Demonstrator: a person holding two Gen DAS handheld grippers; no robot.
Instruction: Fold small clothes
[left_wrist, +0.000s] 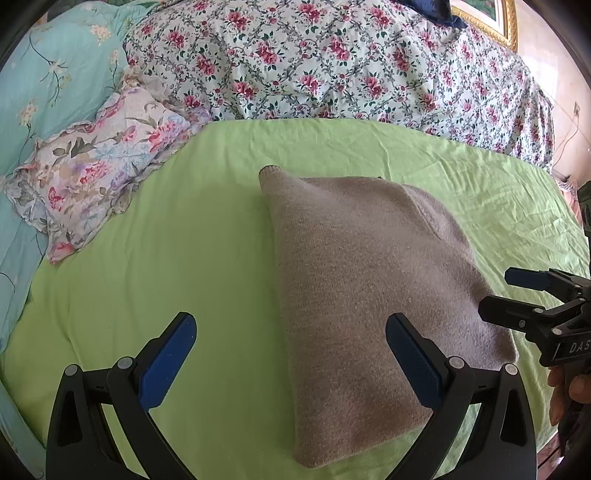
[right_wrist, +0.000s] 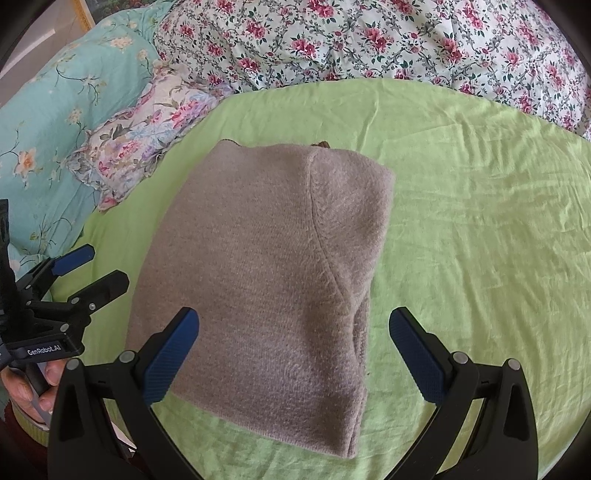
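A beige knitted garment (left_wrist: 369, 295) lies folded into a compact block on the green sheet (left_wrist: 184, 240); it also shows in the right wrist view (right_wrist: 266, 266). My left gripper (left_wrist: 291, 350) is open and empty, hovering over the garment's near left edge. It shows at the left of the right wrist view (right_wrist: 92, 266). My right gripper (right_wrist: 293, 350) is open and empty above the garment's near right part. It shows at the right edge of the left wrist view (left_wrist: 498, 295), open, beside the garment's right side.
A floral pillow (left_wrist: 92, 177) lies at the far left of the green sheet (right_wrist: 480, 221). A turquoise quilt (left_wrist: 48, 92) is left of it. A flowered bedspread (left_wrist: 332, 62) is bunched along the back. A gold picture frame (left_wrist: 495, 18) is at the top right.
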